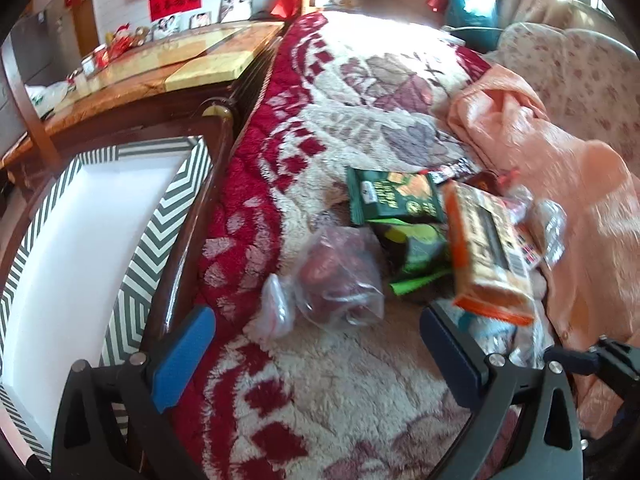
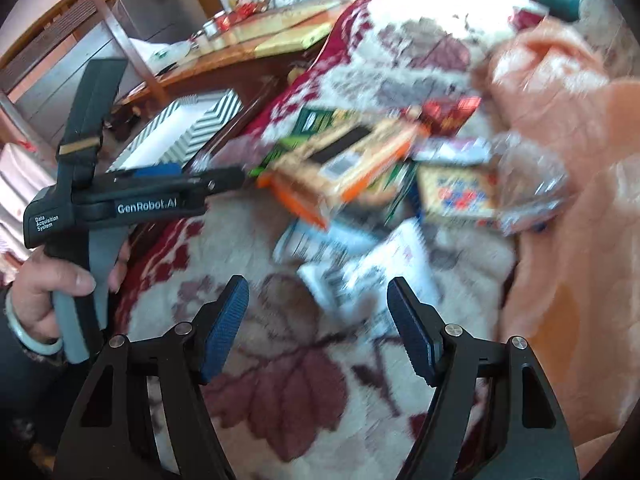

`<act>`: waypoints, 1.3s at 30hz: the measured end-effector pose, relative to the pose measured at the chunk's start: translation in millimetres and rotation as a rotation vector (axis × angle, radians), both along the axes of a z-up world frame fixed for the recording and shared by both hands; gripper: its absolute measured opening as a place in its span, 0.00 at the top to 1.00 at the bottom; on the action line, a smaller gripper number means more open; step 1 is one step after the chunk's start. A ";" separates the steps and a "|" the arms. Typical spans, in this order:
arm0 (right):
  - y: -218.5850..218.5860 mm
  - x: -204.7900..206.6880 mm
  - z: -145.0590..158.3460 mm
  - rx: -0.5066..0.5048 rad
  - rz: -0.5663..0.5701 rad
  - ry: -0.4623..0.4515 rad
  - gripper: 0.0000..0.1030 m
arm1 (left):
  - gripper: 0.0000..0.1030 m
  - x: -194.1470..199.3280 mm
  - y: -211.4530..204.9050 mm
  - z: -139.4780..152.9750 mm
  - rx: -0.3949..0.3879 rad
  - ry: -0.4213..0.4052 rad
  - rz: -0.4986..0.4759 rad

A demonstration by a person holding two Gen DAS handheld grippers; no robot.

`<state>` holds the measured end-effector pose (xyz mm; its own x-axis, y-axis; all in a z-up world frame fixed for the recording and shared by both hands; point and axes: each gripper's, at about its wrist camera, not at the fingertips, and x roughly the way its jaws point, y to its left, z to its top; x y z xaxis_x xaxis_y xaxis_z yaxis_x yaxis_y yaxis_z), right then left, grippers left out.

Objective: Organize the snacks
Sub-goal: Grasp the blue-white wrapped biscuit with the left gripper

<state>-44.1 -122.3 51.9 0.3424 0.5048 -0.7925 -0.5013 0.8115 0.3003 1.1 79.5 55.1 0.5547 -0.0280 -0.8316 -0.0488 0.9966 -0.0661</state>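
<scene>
We've got both claws hanging over a fluffy cream-and-red leaf-pattern blanket (image 1: 320, 380), with a peach cover (image 1: 580, 216) bunched at the right of the frame. A wooden table (image 1: 168, 64) and a red wall banner (image 1: 175, 1) sit upper left; its characters are too small to read. The snack pile (image 1: 432, 232) lies mid-right, with the orange cracker pack (image 1: 488, 252) on top. A chevron-trimmed box (image 1: 80, 248) waits at left. The left gripper (image 1: 320, 356) and right gripper (image 2: 318, 328) are both spread wide, holding nothing. In the right wrist view, the left tool's body reads "GenRobot.AI".

Black frames, blue ribbed jaws
</scene>
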 end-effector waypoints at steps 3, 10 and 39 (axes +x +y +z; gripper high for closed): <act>1.1 -0.5 -13.2 0.026 0.030 0.088 0.30 | 0.00 -5.3 -4.0 3.3 -0.002 -0.001 -0.015; 11.0 -9.7 -13.3 0.125 0.103 0.173 0.30 | 0.00 -10.8 -11.5 1.4 0.003 0.010 -0.038; -81.9 23.9 16.2 0.095 -0.288 -0.009 0.30 | 0.39 8.3 -119.3 -32.9 -0.049 0.068 -0.343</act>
<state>-20.2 -204.2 68.0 0.4888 0.4572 -0.7429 -0.2574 0.8893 0.3780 9.4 -39.8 22.3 0.4495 -0.2439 -0.8593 0.2825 0.9514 -0.1222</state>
